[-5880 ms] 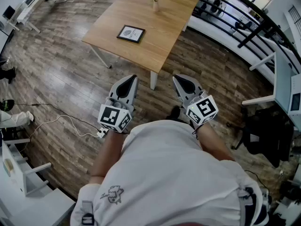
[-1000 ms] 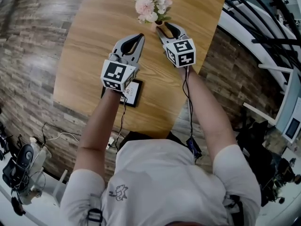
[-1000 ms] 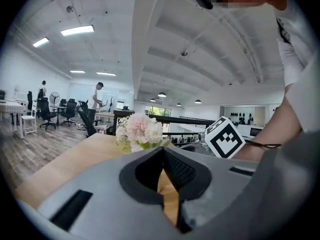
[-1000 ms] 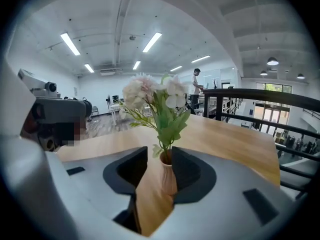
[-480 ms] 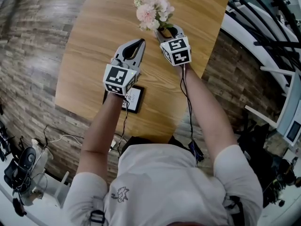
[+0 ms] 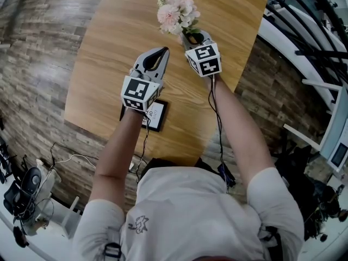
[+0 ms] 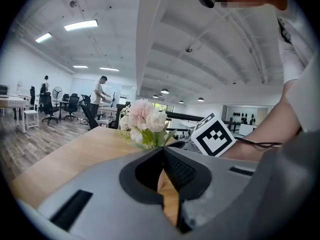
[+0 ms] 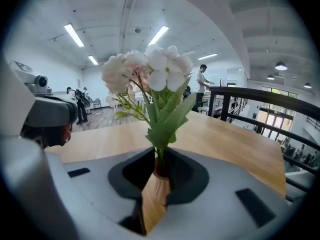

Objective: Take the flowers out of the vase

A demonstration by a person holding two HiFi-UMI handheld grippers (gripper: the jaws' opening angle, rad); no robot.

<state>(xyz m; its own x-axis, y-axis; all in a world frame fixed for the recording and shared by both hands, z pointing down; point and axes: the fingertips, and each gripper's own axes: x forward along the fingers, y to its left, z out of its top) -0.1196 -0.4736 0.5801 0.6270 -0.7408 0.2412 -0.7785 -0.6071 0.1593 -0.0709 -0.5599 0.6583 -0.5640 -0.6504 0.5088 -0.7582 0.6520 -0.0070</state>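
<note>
Sign (image 6: 156,116) by L tool (image 6: 163,51) (txt illegible), R tool (image 6: 189,35) just closed on vase (image 8: 152,199)

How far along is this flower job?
Done: nothing; the flowers stand in the vase. In hand: the right gripper's jaws have just been closing on the vase. Left: the left gripper, shut and empty, likely must open, grasp the flowers and lift them out.

Open-plan office: desks (image 7: 11,103) and swivel chairs (image 7: 47,106) in rows, strip lights (image 7: 80,25) overhead, people (image 7: 100,91) standing at workstations, plank floor (image 6: 38,53), black railing (image 8: 252,98).
</note>
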